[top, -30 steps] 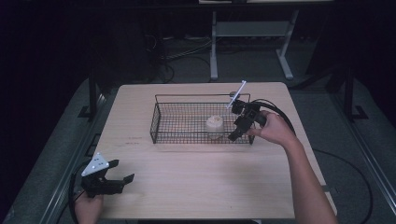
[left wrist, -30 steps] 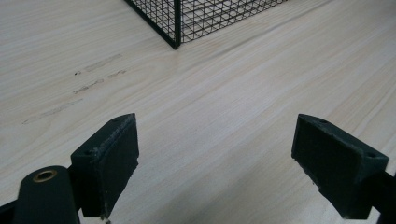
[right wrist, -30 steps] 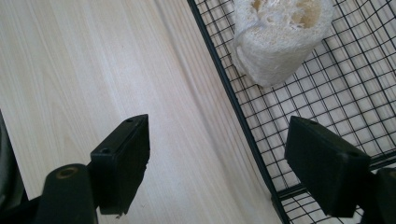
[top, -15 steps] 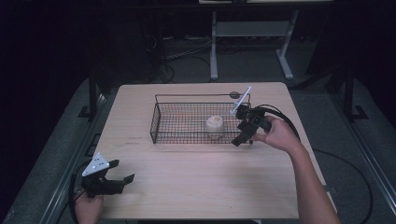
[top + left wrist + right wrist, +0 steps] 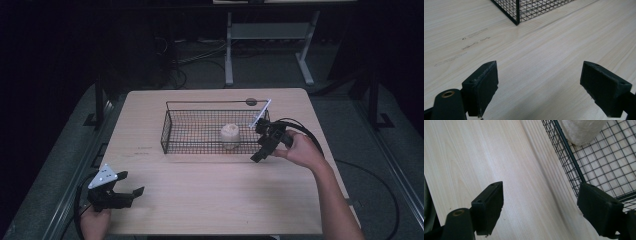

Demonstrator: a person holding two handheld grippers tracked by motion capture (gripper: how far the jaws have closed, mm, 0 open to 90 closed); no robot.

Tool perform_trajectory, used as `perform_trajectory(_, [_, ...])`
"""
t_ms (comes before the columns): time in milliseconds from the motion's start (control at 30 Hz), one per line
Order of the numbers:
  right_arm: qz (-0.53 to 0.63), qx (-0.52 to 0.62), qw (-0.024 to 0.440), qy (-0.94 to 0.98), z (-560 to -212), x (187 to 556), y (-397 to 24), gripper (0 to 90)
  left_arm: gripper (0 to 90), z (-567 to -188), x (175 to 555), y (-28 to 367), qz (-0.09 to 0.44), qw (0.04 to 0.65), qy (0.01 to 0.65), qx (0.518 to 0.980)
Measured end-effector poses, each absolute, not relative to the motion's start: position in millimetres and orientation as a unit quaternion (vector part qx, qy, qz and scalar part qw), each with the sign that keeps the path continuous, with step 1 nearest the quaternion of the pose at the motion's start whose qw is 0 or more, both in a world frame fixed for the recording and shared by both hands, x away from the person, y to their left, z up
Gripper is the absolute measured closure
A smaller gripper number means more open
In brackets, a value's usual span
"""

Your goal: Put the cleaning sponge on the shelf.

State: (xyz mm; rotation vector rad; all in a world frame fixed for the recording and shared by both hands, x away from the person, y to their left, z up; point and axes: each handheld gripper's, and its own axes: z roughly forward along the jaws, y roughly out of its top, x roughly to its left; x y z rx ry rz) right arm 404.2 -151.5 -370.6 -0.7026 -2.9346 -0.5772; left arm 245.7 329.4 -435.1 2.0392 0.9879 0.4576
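Observation:
A black wire basket stands at the middle back of the wooden table. Inside it, near its right end, sits a whitish round lump. My right gripper hovers just outside the basket's front right corner, jaws open and pointing down to the left. In the right gripper view the basket's wall runs past the right jaw, and the whitish lump lies behind the mesh. My left gripper rests open at the table's front left. The basket's near corner lies far ahead of its jaws.
A small dark round thing sits by the basket's back right rim. A cable loops from the right gripper over the table. Faint marks show on the wood left of the basket. A metal stand and cables lie on the floor beyond.
My right gripper has drawn back from the basket's right end toward the table's front and tipped downward. The left gripper has stayed put.

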Motion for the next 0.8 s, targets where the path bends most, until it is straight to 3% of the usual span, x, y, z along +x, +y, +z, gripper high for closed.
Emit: perform_trajectory(800, [-0.190,-0.233,0.033,-0.953,-375.7,385.4,-169.4,20.8,13.7,-435.3,246.2,328.3,0.181,0.401,0.389,0.809])
